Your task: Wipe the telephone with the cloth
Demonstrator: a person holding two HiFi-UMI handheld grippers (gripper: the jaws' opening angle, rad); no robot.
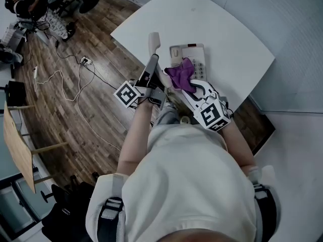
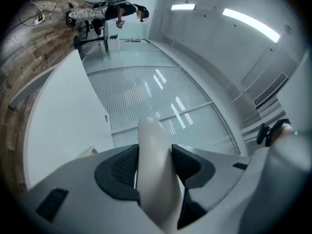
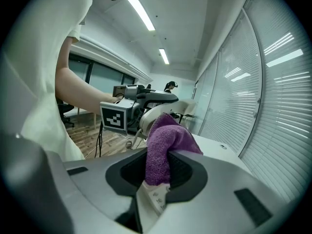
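A cream telephone base point(image 1: 191, 57) with a keypad sits on the white table point(image 1: 237, 39). My left gripper point(image 1: 151, 67) is shut on the cream handset point(image 1: 153, 42), lifted off the base to its left; the handset point(image 2: 155, 174) fills the space between the jaws. My right gripper point(image 1: 191, 84) is shut on a purple cloth point(image 1: 181, 74), which hangs over the near part of the base. In the right gripper view the cloth point(image 3: 165, 143) bulges out of the jaws, with the handset point(image 3: 168, 108) and the left gripper point(image 3: 127, 112) just beyond.
The table's edge point(image 1: 132, 48) runs diagonally at the left, with wooden floor point(image 1: 75, 105) and loose cables point(image 1: 60, 77) below it. A wooden desk point(image 1: 15, 145) and office chairs point(image 1: 75, 1) stand at the far left. Glass walls with blinds point(image 2: 146, 96) lie behind the table.
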